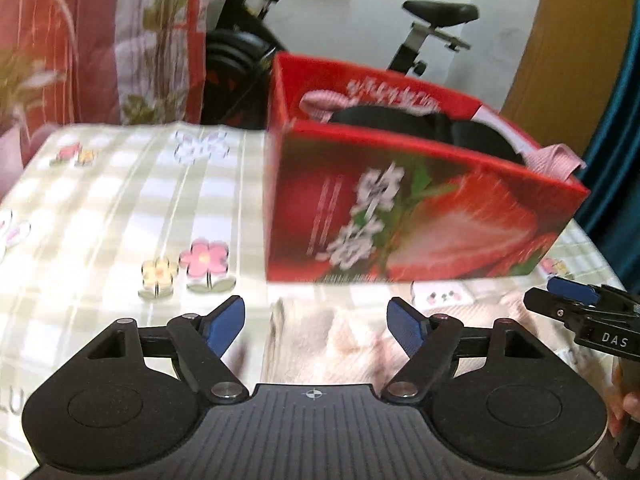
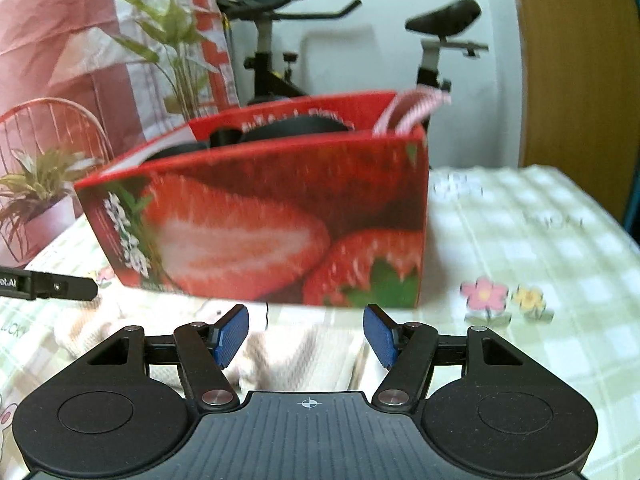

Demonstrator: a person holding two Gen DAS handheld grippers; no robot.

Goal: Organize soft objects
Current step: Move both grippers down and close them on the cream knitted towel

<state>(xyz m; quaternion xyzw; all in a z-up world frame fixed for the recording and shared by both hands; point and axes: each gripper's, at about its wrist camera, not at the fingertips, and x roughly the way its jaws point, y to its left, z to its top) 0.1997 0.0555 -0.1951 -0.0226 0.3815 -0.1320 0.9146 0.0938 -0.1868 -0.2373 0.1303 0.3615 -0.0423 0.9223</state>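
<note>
Both tools angle downward over a pale folded towel (image 1: 320, 340) on the checked worktop (image 1: 120, 208), before the red strawberry box (image 1: 400, 208). Left tool (image 1: 316, 326): pads apart, empty. Right tool (image 2: 306, 336): pads apart, empty. "DAS" is legible on the right tool's finger.

- One red strawberry box (image 1: 420, 216) is being shown.
- One pale folded cloth (image 1: 332, 340) is being seen.
- Two grippers (image 1: 316, 328) (image 2: 306, 334) are being held.
- One exercise bike (image 2: 432, 40) is being glimpsed.
</note>
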